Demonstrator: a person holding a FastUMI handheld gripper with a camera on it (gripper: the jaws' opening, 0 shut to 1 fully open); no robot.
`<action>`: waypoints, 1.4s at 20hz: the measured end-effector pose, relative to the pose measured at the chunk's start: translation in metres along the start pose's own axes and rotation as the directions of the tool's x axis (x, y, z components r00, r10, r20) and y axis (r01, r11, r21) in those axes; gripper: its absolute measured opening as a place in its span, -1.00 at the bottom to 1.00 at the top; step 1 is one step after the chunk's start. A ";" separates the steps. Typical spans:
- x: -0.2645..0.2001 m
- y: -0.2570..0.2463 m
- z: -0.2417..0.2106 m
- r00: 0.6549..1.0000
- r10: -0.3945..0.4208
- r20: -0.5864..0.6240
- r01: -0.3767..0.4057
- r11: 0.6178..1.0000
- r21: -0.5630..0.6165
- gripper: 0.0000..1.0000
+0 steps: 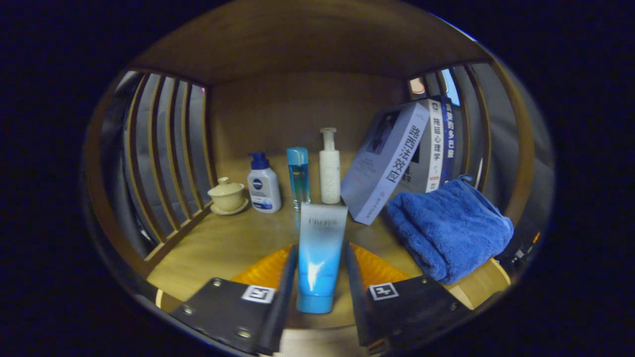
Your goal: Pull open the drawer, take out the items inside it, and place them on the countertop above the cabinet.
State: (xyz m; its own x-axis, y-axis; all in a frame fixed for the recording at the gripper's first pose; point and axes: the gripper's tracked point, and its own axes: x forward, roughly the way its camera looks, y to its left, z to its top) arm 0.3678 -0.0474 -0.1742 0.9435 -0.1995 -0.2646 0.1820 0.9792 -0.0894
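Blue and white plastic makes up the tube (319, 258) that is seen standing upright between the two fingers of the gripper (320, 292), with its flat crimped end uppermost and its cap down on the wooden countertop (223, 243). The fingers are set close on either side of the tube, and each appears to be pressed against a flank of it, so the tube is taken to be clamped. Beyond the tube a row of items is lined up near the back panel of the wooden shelf unit: a cream lidded cup (227, 195) on its saucer, a white bottle with a dark blue pump (263, 183), a slim turquoise bottle (298, 177), and a tall white pump bottle (329, 167). Just beside the white pump bottle a pale boxed book (384, 161) is leaned at a tilt against a few upright books (436, 146). A folded blue towel (449, 228) is laid near the countertop's front corner, ahead of the books and well apart from the tube. Slatted wooden sides (163, 158) are seen on both flanks of the shelf
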 end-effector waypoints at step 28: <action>-0.305 -0.075 -0.061 0.977 0.024 0.210 0.010 0.987 -0.161 0.98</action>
State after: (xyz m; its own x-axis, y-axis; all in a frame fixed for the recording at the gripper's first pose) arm 0.0496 -0.0624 -0.1451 0.9847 -0.1637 -0.0594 0.1446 0.9586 -0.2453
